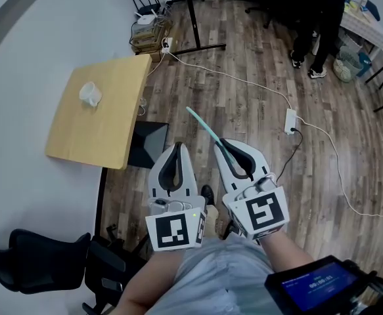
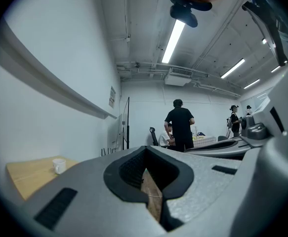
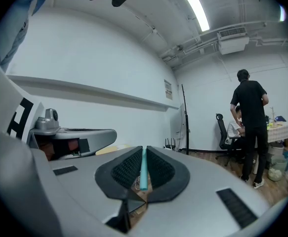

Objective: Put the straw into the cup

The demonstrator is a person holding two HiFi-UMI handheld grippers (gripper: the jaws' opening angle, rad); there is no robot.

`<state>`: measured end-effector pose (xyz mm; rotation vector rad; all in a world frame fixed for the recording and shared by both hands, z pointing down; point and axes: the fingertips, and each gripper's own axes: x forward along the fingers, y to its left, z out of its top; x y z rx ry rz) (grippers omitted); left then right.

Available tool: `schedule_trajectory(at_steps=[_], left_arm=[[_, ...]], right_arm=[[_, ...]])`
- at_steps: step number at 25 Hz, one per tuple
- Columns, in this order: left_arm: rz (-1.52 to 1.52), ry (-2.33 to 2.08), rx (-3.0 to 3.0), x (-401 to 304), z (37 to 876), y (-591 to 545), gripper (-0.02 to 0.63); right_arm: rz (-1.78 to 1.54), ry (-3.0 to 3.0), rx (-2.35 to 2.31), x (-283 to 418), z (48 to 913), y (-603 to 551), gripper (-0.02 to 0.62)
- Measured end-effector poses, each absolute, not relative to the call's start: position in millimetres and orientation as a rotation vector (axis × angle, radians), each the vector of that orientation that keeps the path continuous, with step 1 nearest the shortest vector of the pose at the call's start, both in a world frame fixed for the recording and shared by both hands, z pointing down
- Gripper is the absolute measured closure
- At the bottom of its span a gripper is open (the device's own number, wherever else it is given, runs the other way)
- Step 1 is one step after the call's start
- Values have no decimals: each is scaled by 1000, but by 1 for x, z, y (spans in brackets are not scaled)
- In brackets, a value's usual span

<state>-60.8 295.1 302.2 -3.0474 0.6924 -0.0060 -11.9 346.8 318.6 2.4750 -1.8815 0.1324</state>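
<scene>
Right gripper view: straw (image 3: 143, 174) clamped w/in right claw (image 3: 144, 154).

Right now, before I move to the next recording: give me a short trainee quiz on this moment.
1. Which hand-held gripper holds the straw? A left; B right; C neither.
2. Fill in: the cup sits on the ___.
3. True or false: the straw is already in the cup.
Key: 1 B, the right hand-held gripper. 2 table. 3 false.
</scene>
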Motion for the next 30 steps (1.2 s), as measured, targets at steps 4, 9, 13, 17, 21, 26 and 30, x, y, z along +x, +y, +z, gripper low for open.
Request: schedule_trajectory(at_steps=[4,9,13,17,21,26,30], left_arm=[[-23,698,-3044,-38,305,241,609],[-15,728,-3034,-20,299,173,609],[20,767,-3020,-15,289,126,609],[48,815,-3008,-16,281,92,609],[68,863,-2994,-19,278,74,609],[59,983,-2984,-17,292,32,609],[47,1083,-2968,-11,302,-1,609]], right_arm=[[155,-1895,2447,7,319,289,571],[124,-1946,2423,26,314,219,571],[70,-1965,2376,33,302,172,571],[35,-2001,2332,36,291,137,571],[6,-2047,2287,33,284,112,571],[19,-2129,2180,34,295,66,571],[27,-2188,2118,44,302,30,571]])
